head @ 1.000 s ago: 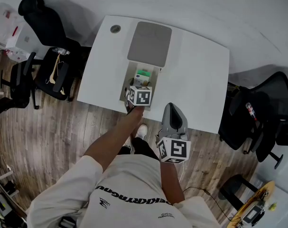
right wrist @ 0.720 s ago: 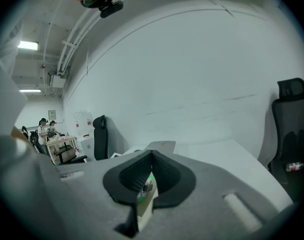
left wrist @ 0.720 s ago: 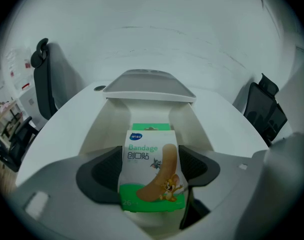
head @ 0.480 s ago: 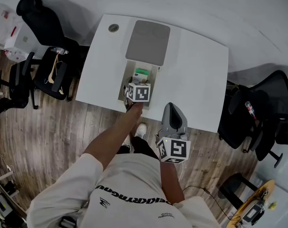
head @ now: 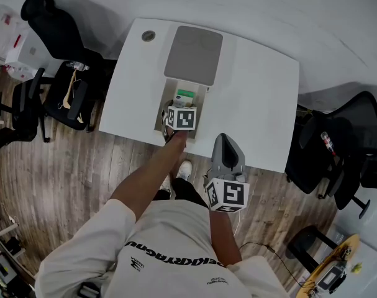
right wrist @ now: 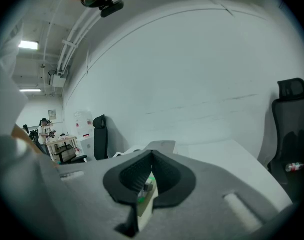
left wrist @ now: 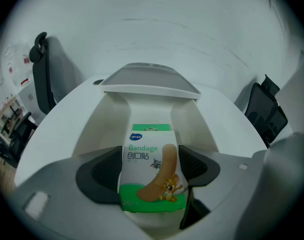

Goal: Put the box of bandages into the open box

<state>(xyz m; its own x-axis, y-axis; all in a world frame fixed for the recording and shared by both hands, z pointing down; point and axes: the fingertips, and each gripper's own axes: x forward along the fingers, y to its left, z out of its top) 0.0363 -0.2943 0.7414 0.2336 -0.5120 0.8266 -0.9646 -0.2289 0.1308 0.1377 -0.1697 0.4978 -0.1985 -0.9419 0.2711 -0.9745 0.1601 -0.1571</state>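
Left gripper (left wrist: 149,171) is clamping the box of bandages (left wrist: 149,153) by its sides, holding it upright between the walls of the open box (left wrist: 105,118) on the white table (head: 258,104). The grey lid (head: 194,54) is lying folded back beyond it. Right gripper (right wrist: 152,157) is hovering at the table's near edge, jaws pressed together on nothing.

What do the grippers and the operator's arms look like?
Both the left gripper and right gripper are light grey moulded shells with dark ribbed fingers. Each carries a white cube with black square markers. The arms are bare below a white short-sleeved T-shirt with black lettering.
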